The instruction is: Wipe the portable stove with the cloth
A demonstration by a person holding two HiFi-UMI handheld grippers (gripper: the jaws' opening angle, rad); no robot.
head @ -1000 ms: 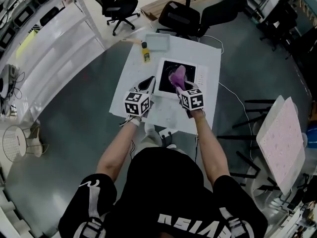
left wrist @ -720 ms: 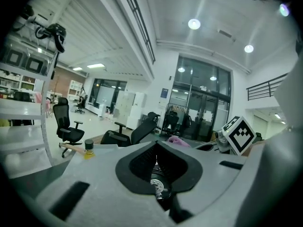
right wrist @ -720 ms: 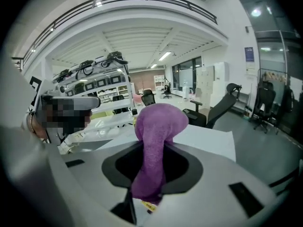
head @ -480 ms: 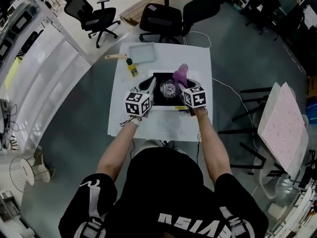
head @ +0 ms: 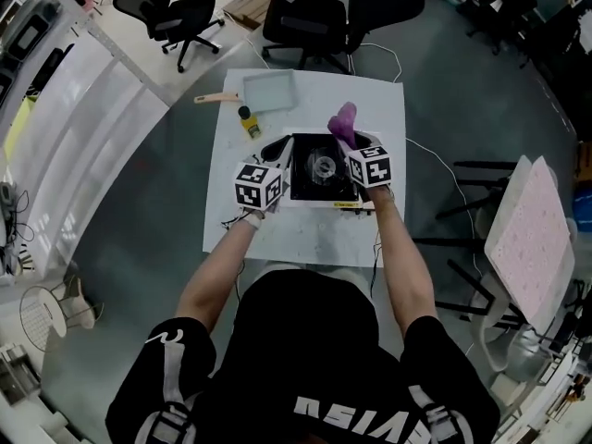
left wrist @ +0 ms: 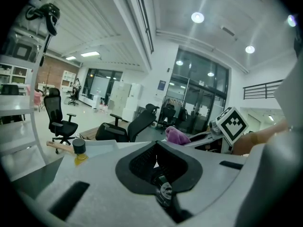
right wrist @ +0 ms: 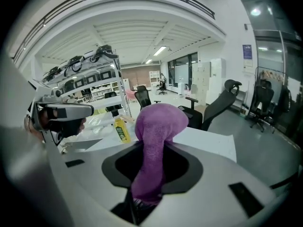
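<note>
Head view: stove [head: 323,167] stands mid-table [head: 305,239], between both tools. Cloth [head: 343,121] is pinched in right tool [head: 354,143], by the far right corner. Left tool [head: 275,153] is pressed together, empty. Cloth should be lowered flat and dragged across the top.

Portable stove [head: 322,167] mid-table [head: 305,234]
Behind its far left corner, bottle [head: 248,121], then tray [head: 269,91] further back; at its far right corner, cloth [head: 343,121]; beyond the table, chairs [head: 310,26].
</note>
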